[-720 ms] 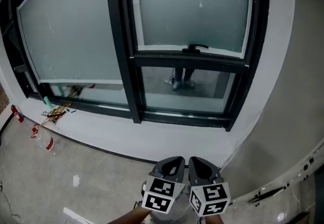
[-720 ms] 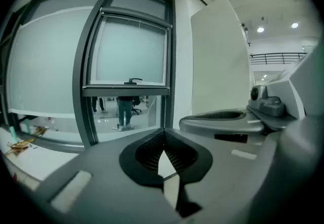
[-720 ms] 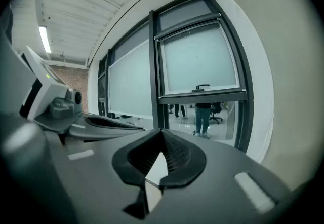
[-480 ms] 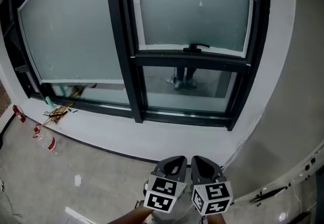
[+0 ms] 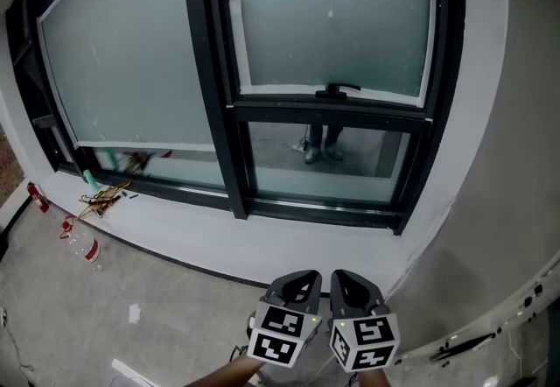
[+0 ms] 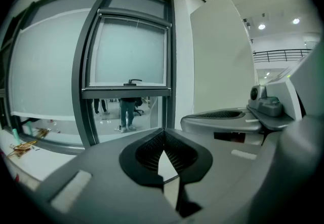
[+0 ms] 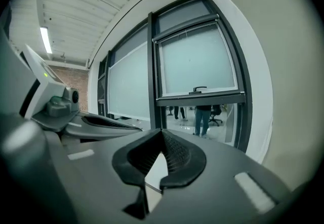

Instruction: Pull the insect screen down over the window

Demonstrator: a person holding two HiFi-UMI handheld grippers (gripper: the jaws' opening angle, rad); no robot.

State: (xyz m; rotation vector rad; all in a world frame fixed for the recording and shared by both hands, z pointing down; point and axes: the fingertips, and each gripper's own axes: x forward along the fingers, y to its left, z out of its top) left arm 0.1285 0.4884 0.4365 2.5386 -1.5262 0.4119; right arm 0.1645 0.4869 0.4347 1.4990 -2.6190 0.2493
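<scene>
The insect screen (image 5: pixel 332 17) is being shown drawn only part-way down the right-hand half of the window (image 5: pixel 208 70). Its handle (image 5: pixel 337 90) is sitting above an uncovered strip of glass, through which a person's legs (image 5: pixel 322 142) are being seen. Nothing is being gripped: the left gripper (image 5: pixel 297 278) and right gripper (image 5: pixel 346 278) are being held side by side, well below the sill (image 5: pixel 262 241), both clenched shut and empty.

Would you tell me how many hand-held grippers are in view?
2. The left hand-held gripper and the right hand-held gripper sit side by side at the head view's bottom edge.
</scene>
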